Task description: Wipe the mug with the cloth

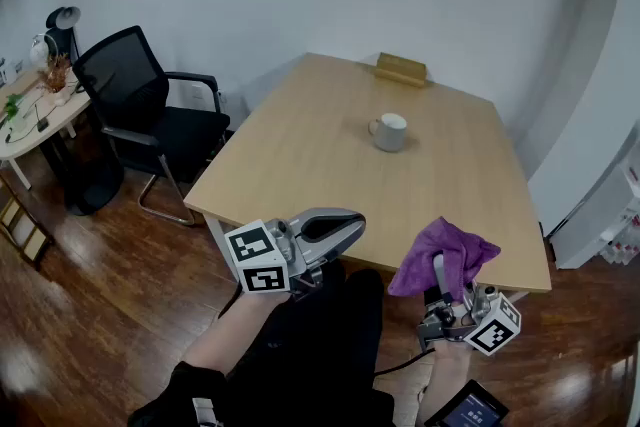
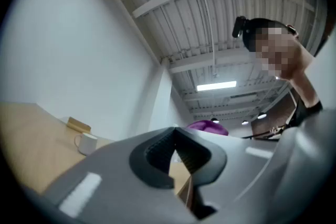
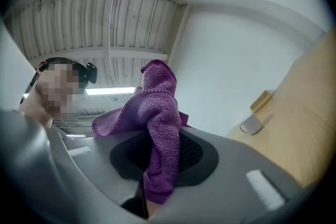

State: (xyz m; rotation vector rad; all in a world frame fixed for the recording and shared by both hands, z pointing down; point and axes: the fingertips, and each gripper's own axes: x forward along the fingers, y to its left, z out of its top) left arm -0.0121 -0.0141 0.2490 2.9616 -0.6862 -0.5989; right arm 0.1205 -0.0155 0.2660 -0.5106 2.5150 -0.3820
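Cloth [image 1: 445, 253] is gripped, mug [image 1: 389, 131] not reached: all wiping remains, it seems.
Head view: your right gripper [image 1: 440, 287] clamps the purple cloth and your left gripper [image 1: 345, 227] is closed on nothing, both well nearer you than the mug, upright on the bare wooden table [image 1: 300, 155]; a black chair [image 1: 140, 105] stands far left of the mug. Left gripper view: jaws together, empty. Right gripper view: cloth pinched in the jaws.

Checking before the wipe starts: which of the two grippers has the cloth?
The right gripper: its jaws pinch the purple cloth; the left gripper is shut, empty.
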